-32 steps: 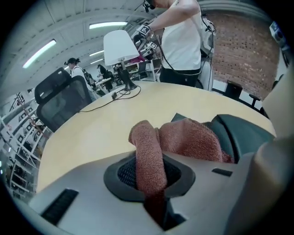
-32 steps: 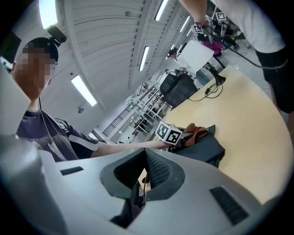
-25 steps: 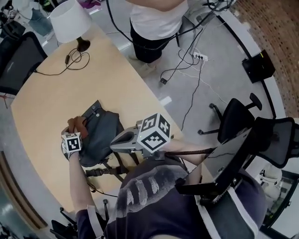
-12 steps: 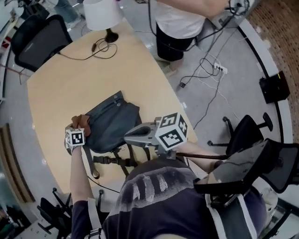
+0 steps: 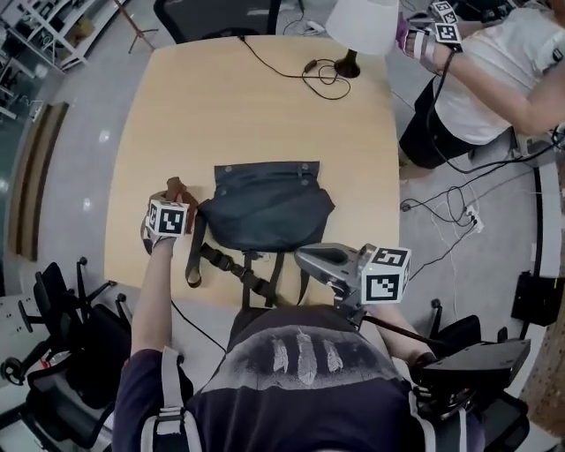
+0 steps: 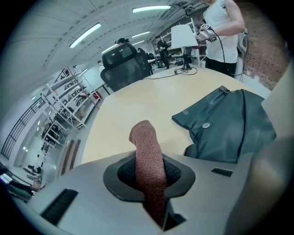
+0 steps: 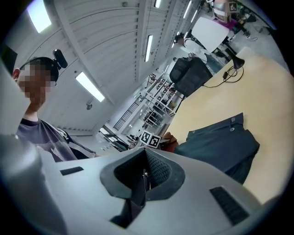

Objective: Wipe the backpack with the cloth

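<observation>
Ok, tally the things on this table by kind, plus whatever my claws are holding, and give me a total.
backpack: 1
cloth: 1
lamp: 1
Total: 3

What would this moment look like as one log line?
left gripper: shut on cloth | right gripper: shut, empty | cloth: beside backpack | backpack: flat on table
</observation>
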A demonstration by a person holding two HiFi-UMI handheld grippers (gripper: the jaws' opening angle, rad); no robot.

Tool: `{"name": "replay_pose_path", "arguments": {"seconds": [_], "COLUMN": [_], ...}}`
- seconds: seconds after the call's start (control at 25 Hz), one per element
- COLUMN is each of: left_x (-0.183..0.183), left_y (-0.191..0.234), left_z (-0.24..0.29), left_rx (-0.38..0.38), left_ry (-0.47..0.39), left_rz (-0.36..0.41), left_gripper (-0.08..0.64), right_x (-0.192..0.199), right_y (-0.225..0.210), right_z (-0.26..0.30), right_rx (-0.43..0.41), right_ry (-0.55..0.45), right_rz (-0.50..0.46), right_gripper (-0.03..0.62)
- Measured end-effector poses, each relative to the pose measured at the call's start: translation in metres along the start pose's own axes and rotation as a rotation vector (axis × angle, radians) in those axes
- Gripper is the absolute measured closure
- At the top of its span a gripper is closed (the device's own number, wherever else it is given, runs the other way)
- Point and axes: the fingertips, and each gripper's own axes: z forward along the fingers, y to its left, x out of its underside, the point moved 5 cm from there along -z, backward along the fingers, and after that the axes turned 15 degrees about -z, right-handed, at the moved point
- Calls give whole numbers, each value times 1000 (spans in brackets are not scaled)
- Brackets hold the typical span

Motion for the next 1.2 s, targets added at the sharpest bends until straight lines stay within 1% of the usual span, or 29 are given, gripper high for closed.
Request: {"name": "replay_pose_path", "arguments": {"seconds": [0.16,0.24,0.44,0.56,0.64,0.76,0.92,1.0,1.12,1.2], "left_x": [-7,-9,-11,-20,-31,-52,-86,-103,-118,-125], "left_y": [-20,-28,-47,-67,-91,-139,-192,-214,-251,-272], "left_z": [-10,-16,-29,-29,-24,-14,-11,-14,-20,-27], "left_rx": [41,56,85,116,155,233,265,300,395,446], "left_ry": [-18,-23,-31,-25,-13,-1,-4,-4,-2,-9], "left_rz": [-2,-7,-20,-8,12,42,121,131,129,148], "left_gripper": [503,503,503,503,503,503,503,503,505,503], "right_x": [-2,-1,11,16,20,27,37,41,42,40], "right_y": [9,13,14,14,13,12,11,8,5,5], "right_z": [7,2,-31,-52,-68,-97,-128,-138,-146,-148], "right_rx": [-21,-22,19,65,93,122,153,158,151,139], "right_ry": [26,21,-23,-74,-105,-140,-186,-194,-196,-192], "right_rz": [-30,-39,-11,10,20,31,57,66,68,58], "right_gripper": [591,591,591,591,591,591,591,591,591,591]}}
